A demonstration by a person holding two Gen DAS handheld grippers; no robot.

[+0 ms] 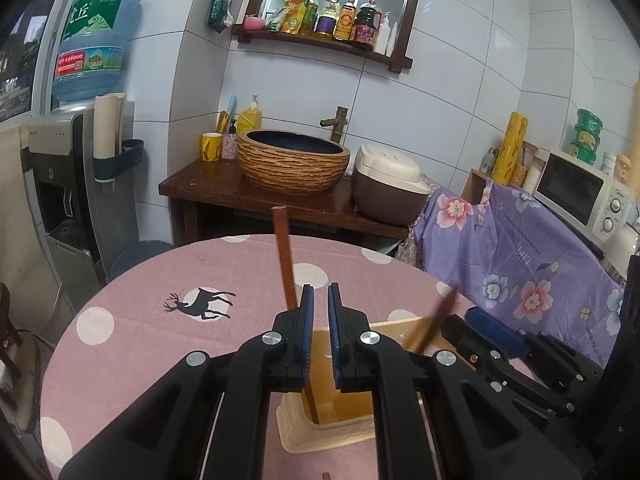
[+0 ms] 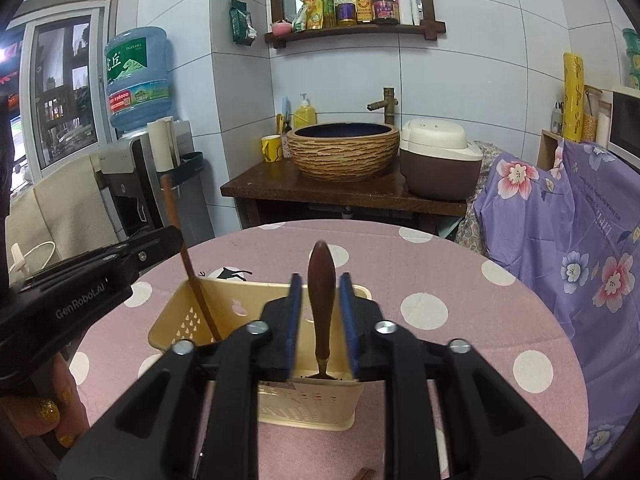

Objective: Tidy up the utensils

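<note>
A cream utensil holder (image 2: 280,400) with drain holes stands on the pink dotted table; it also shows in the left wrist view (image 1: 344,412). A brown chopstick (image 1: 286,264) stands in its left compartment, just left of my left gripper (image 1: 321,300), whose jaws are slightly apart and hold nothing. In the right wrist view the chopstick (image 2: 188,264) leans beside the left gripper (image 2: 160,246). My right gripper (image 2: 320,292) is open around a brown-handled utensil (image 2: 321,300) that stands in the holder's right compartment, with gaps on both sides. That utensil (image 1: 436,320) is blurred in the left view.
The round table (image 2: 460,280) carries a pink polka-dot cloth with a deer print (image 1: 200,304). Behind it stand a wooden counter with a woven basin (image 2: 344,152), a rice cooker (image 2: 436,160), a water dispenser (image 1: 80,160) and a floral-covered cabinet (image 2: 560,240).
</note>
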